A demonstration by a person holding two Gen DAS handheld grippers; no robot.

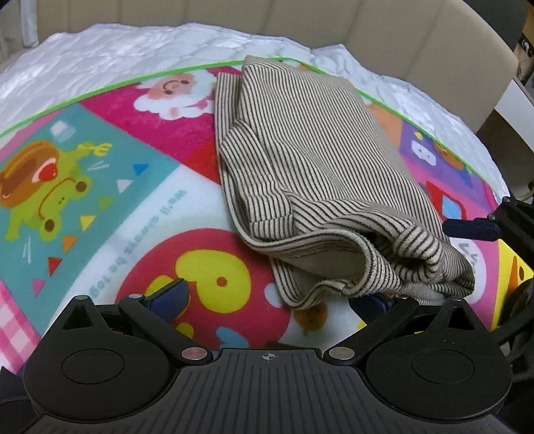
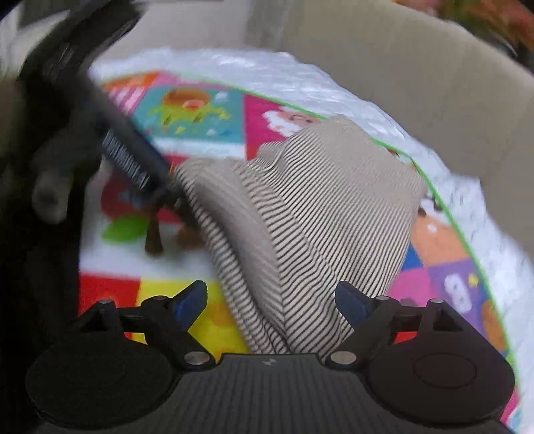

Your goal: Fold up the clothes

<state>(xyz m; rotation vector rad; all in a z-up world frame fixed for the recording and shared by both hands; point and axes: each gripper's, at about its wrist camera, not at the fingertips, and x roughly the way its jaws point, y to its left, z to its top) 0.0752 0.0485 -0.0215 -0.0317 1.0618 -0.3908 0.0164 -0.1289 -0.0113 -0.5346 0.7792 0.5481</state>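
One striped garment (image 1: 310, 173) lies folded into a thick bundle on the colourful cartoon blanket (image 1: 100, 187), reaching from near the blanket's green-trimmed far edge down toward us, closer to its right side. We see its layered hems gaping open at the near end, just in front of our left gripper (image 1: 273, 297). That gripper's blue-padded fingers stand wide apart, the right one tucked under the bundle's near corner, nothing pinched between them. In the right wrist view, which is blurred, our right gripper (image 2: 277, 300) also has its fingers spread, and the striped cloth (image 2: 300, 213) runs down between them without being clamped. The blanket sits on a white quilted cover (image 1: 133, 50), with a beige padded backrest (image 1: 383, 30) beyond its far edge.
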